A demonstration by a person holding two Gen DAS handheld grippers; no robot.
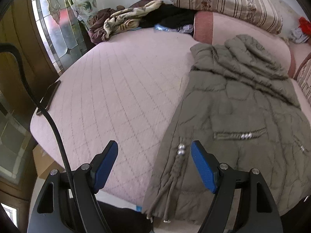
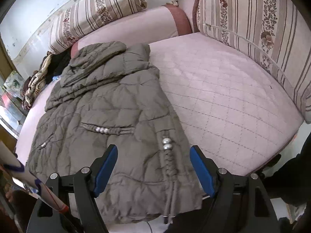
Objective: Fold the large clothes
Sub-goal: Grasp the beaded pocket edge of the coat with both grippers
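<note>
The coat (image 2: 108,120), an olive quilted thing, lies flat on the pink bed (image 2: 223,97), hood toward the striped pillows (image 2: 252,25), hem at the near edge. Both grippers hang above that hem with nothing in them. The left gripper (image 1: 154,164) stands wide apart, its blue pads (image 1: 105,167) clear of the fabric; the coat's left edge and a beaded cord (image 1: 181,149) show in the gap between them (seen past the fingers, not pinched). The right gripper (image 2: 153,165) is likewise spread wide, over the hem's right side, pads free, another beaded cord (image 2: 167,143) showing between them. A heap of clothes (image 1: 124,21) sits at the bed's far corner.
</note>
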